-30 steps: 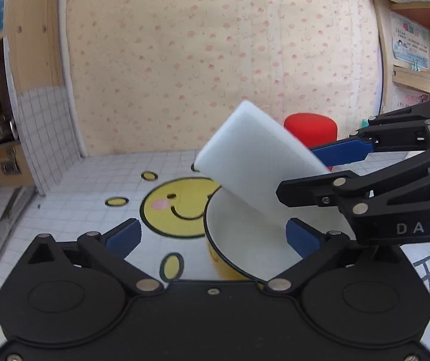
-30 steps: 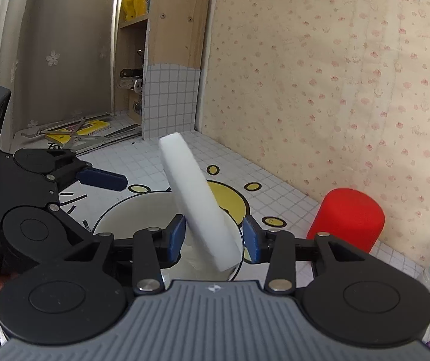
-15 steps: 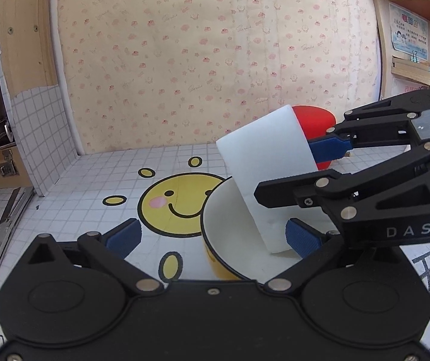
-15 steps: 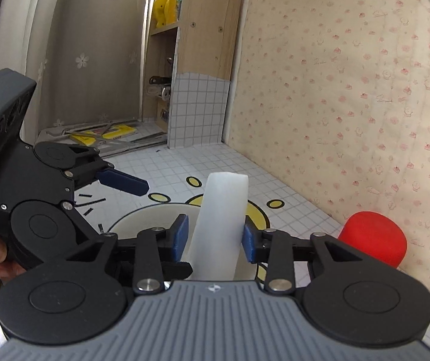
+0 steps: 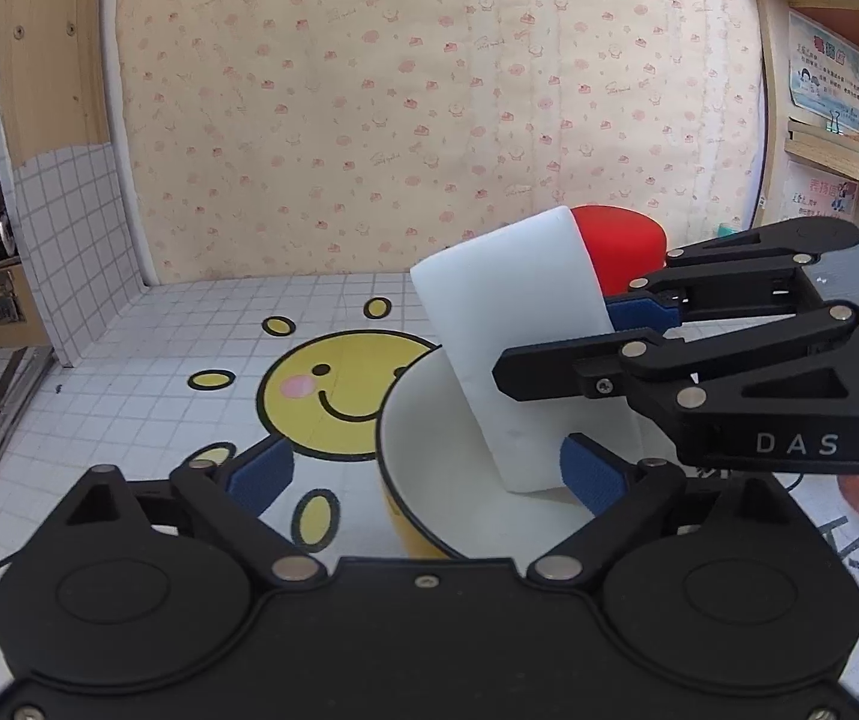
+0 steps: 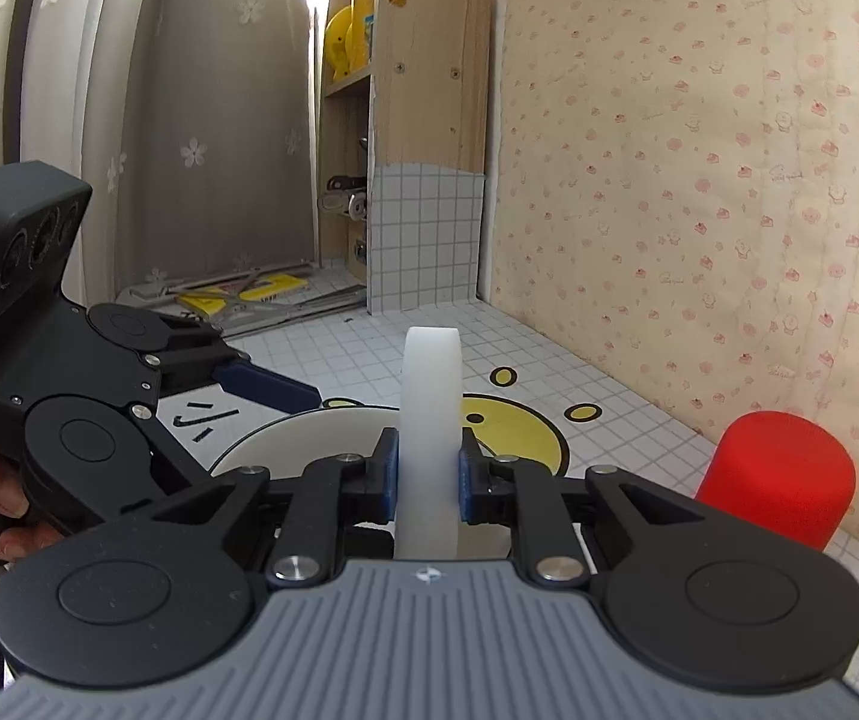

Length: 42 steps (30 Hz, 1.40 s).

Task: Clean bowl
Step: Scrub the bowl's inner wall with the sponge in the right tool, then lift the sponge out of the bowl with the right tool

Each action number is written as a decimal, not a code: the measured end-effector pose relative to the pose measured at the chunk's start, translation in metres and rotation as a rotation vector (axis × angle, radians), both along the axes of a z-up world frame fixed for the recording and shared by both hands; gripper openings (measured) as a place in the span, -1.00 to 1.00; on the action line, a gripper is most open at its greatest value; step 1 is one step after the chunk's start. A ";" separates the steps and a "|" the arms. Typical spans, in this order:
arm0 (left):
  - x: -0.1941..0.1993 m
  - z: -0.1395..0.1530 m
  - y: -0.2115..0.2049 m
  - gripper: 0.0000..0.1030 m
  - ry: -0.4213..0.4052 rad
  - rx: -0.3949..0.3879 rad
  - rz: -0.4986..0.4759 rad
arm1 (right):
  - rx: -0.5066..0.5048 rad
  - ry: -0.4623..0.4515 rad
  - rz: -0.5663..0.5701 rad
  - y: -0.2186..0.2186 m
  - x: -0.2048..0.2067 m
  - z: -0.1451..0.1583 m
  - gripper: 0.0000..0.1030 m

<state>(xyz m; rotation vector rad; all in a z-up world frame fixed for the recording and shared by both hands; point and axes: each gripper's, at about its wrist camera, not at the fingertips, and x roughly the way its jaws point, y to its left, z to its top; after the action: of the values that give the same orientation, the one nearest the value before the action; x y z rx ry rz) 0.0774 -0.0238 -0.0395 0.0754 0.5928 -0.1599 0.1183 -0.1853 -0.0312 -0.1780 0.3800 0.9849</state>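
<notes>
A white bowl with a yellow outside stands on the gridded cloth, on the edge of a smiley face print. My left gripper straddles its near left wall; the jaws are closing, but the pads do not touch the bowl. In from the right comes my right gripper, shut on a white sponge block whose lower end rests inside the bowl. The right wrist view shows the sponge edge-on and upright, squeezed in the right gripper over the bowl. A left fingertip shows at the bowl's far rim.
A red cylinder stands behind the bowl by the patterned wall, also seen as the red cylinder to the right. A wooden shelf unit with metal tools is at the left end. A shelf with papers hangs on the right.
The right jaws have closed on the sponge. The sponge swung from leaning to upright and its lower end came down into the bowl. The left pads have drawn in slightly.
</notes>
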 end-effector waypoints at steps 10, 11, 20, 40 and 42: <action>0.002 0.001 0.000 0.27 0.074 -0.060 -0.078 | 0.031 0.052 0.010 -0.006 0.005 -0.001 -0.60; 0.002 0.002 0.000 0.25 0.077 -0.056 -0.082 | 0.033 0.055 0.012 -0.006 0.005 0.000 -0.60; 0.000 0.000 -0.001 0.24 0.072 -0.052 -0.091 | -0.071 0.092 -0.043 0.009 0.005 0.008 -0.57; 0.001 -0.001 0.000 0.21 0.078 -0.062 -0.088 | 0.079 0.049 -0.154 -0.011 0.000 0.037 -0.60; 0.000 0.000 -0.002 0.21 0.075 -0.048 -0.082 | 0.115 0.042 -0.183 -0.015 0.003 0.039 -0.60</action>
<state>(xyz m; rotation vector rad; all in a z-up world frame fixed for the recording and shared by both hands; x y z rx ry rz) 0.0773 -0.0254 -0.0394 0.0470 0.6610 -0.2573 0.1216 -0.1999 0.0079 -0.0180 0.3705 0.8281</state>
